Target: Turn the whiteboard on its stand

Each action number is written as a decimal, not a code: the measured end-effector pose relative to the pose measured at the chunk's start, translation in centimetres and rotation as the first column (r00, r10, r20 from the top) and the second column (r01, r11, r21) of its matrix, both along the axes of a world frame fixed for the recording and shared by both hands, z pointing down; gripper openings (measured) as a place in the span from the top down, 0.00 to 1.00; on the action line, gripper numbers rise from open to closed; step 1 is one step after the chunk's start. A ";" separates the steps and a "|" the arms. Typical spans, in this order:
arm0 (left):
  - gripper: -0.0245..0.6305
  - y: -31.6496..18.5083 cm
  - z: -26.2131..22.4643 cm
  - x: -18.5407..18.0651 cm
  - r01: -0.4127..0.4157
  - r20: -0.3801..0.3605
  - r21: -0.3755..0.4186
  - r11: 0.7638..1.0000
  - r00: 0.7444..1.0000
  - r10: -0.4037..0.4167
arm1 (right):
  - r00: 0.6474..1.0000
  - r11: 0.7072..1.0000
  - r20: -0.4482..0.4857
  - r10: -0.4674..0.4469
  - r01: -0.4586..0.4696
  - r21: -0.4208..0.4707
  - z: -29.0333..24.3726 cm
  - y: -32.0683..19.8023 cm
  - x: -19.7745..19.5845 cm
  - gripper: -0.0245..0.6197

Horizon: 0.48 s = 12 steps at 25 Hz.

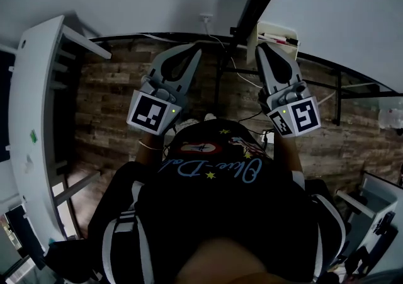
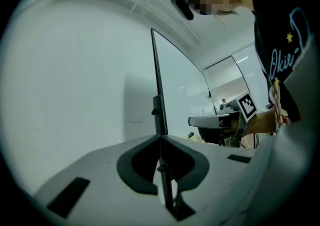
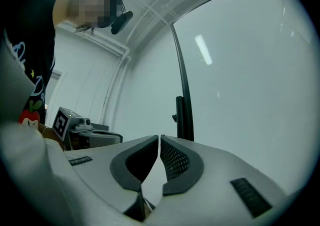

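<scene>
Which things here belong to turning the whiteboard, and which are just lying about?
For the job: whiteboard, stand, left gripper and right gripper, both shut and empty.
Lying about: white rack, wall socket.

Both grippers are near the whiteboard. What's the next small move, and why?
Probably open the right gripper and ease it onto the black edge of the whiteboard: it and the left gripper are shut on nothing, so the board isn't held yet.

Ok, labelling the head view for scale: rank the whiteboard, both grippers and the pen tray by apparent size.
1. whiteboard
2. left gripper and right gripper, about alike, both nearer the camera
3. pen tray, partly hidden
</scene>
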State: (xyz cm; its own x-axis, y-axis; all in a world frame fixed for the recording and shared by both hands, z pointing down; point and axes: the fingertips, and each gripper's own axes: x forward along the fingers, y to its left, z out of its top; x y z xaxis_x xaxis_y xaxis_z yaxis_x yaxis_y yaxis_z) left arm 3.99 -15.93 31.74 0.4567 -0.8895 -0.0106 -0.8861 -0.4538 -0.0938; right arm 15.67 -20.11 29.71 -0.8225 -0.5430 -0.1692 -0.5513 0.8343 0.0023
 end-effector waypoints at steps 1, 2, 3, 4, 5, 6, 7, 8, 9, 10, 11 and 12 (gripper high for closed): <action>0.93 -0.4 -0.1 0.3 -0.014 0.002 0.001 1.000 1.000 0.014 | 1.000 1.000 0.003 0.002 -0.002 0.003 -0.1 -0.1 0.0 0.92; 0.92 -0.7 -0.1 0.6 -0.029 0.004 0.002 1.000 1.000 0.029 | 1.000 1.000 0.004 0.004 -0.004 0.005 -0.2 -0.2 0.0 0.92; 0.92 -1.1 -0.1 0.9 -0.045 0.004 0.002 0.999 0.999 0.045 | 1.000 1.000 0.005 0.008 -0.008 0.006 -0.3 -0.3 0.0 0.92; 0.92 -1.4 -0.2 1.2 -0.060 0.000 0.000 0.998 0.998 0.060 | 1.000 1.000 0.004 0.015 -0.015 0.007 -0.4 -0.4 0.1 0.91; 0.92 -1.7 -0.2 1.4 -0.074 -0.006 -0.002 0.997 0.997 0.074 | 1.000 1.000 0.004 0.023 -0.023 0.009 -0.5 -0.5 0.1 0.91; 0.92 -2.1 -0.2 1.6 -0.085 -0.012 -0.005 0.996 0.996 0.085 | 1.000 0.999 0.004 0.031 -0.031 0.011 -0.7 -0.6 0.1 0.91; 0.92 -2.4 -0.2 1.7 -0.094 -0.016 -0.008 0.995 0.995 0.094 | 0.999 0.999 0.003 0.036 -0.036 0.014 -0.9 -0.7 0.0 0.91; 0.92 -2.8 -0.3 1.7 -0.103 -0.017 -0.011 0.995 0.995 0.103 | 0.999 0.999 0.003 0.039 -0.039 0.017 -1.0 -0.9 -0.1 0.91; 0.92 -3.3 -0.3 1.8 -0.114 -0.017 -0.012 0.993 0.993 0.114 | 0.999 0.999 0.002 0.044 -0.044 0.020 -1.2 -1.1 -0.3 0.91; 0.92 -3.8 -0.4 2.0 -0.130 -0.018 -0.012 0.991 0.991 0.130 | 0.999 0.998 0.001 0.052 -0.053 0.025 -1.4 -1.4 -0.4 0.91; 0.92 -4.3 -0.4 2.2 -0.152 -0.019 -0.013 0.988 0.988 0.152 | 0.998 0.997 0.000 0.066 -0.066 0.031 -1.5 -1.6 -0.4 0.91; 0.92 -4.8 -0.5 2.5 -0.178 -0.023 -0.016 0.984 0.984 0.178 | 0.997 0.996 0.000 0.081 -0.081 0.035 -1.7 -1.8 -0.5 0.91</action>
